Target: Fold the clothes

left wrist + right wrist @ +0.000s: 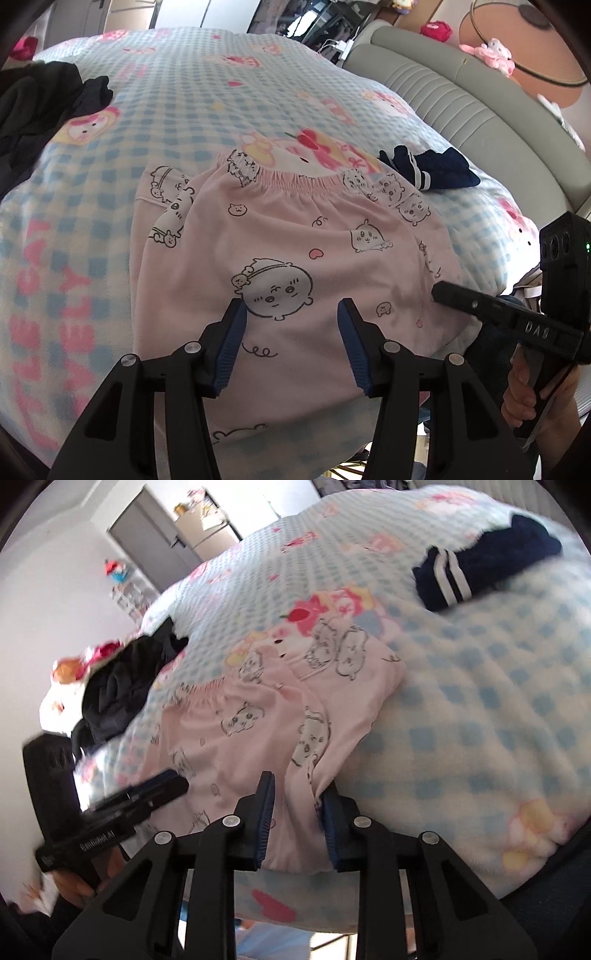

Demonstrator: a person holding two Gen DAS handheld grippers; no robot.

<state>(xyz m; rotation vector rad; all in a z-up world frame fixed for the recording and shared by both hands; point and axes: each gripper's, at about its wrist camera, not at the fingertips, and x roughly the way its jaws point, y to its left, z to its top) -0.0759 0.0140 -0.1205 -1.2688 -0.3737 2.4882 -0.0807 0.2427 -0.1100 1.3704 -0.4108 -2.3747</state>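
Observation:
Pink pyjama pants [295, 236] printed with cartoon animals lie flat on the bed, elastic waistband at the far side. My left gripper [291, 314] hovers over their near part, its blue pads wide apart and nothing pinched between them. My right gripper [299, 794] is at the pants' [258, 720] near right edge, where a bunched fold of pink cloth fills the gap between its pads. From the left wrist view the right gripper [461, 301] shows as a dark finger at the pants' right side, held by a hand [532, 398]. The left gripper [162, 786] appears blurred in the right wrist view.
A blue-checked blanket [166, 110] with pink cartoon prints covers the bed. A navy garment with white stripes [428, 170] lies beyond the pants on the right. A dark heap of clothes [37, 107] sits at the far left. A grey padded headboard [461, 96] runs along the right.

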